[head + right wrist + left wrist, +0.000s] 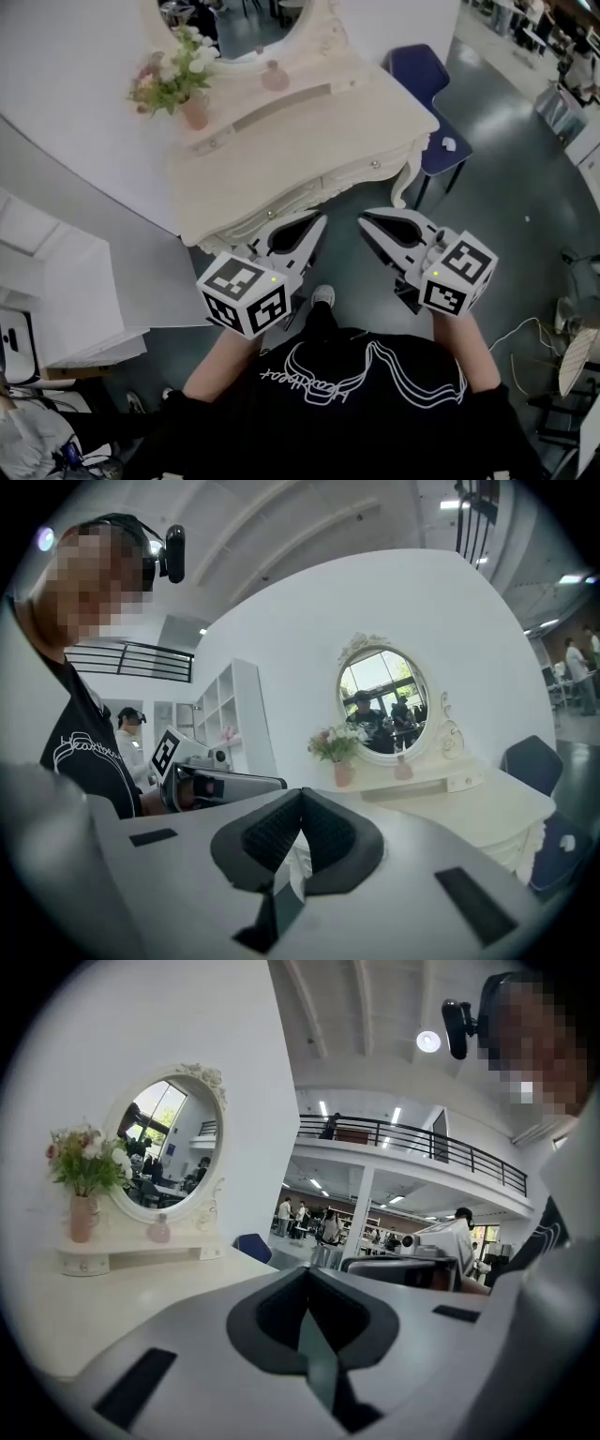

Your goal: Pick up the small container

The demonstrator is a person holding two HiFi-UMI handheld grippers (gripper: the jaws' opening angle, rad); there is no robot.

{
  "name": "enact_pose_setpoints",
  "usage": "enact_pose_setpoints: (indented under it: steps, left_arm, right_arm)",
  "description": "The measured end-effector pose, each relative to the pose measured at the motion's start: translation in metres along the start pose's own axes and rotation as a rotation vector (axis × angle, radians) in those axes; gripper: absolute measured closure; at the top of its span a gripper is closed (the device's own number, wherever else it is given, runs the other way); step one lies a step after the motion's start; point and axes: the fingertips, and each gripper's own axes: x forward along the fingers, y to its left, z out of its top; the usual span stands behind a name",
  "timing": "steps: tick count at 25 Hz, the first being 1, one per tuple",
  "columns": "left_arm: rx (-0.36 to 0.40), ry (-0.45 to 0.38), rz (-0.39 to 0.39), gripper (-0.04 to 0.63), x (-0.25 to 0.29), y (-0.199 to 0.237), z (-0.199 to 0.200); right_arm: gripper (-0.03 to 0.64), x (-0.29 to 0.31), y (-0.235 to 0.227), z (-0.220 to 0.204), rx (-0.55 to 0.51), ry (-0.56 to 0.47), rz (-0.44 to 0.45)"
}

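Cream dressing table (309, 141) stands ahead on grey floor, with a blue chair (417, 70) beside it. The small container (275, 75) sits on the back shelf under the mirror (253, 28), near the flower vase (195, 112). My left gripper (315, 223) and right gripper (367, 221) hang short of the table, jaws together and empty. I should open one early and approach level, clear of the vase.
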Motion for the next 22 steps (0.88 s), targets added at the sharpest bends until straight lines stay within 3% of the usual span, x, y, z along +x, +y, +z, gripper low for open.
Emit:
enact_pose_setpoints:
  steps: [13,22]
  left_arm:
    - [-0.036,0.019,-0.028,0.591,0.053,0.183,0.058]
    - [-0.046,0.002,0.0,0.591,0.06,0.248,0.071]
  right_arm:
    - [0.611,0.151,-0.114,0.048,0.027,0.017,-0.081]
    - [0.611,0.213,-0.141,0.054,0.018,0.061,-0.065]
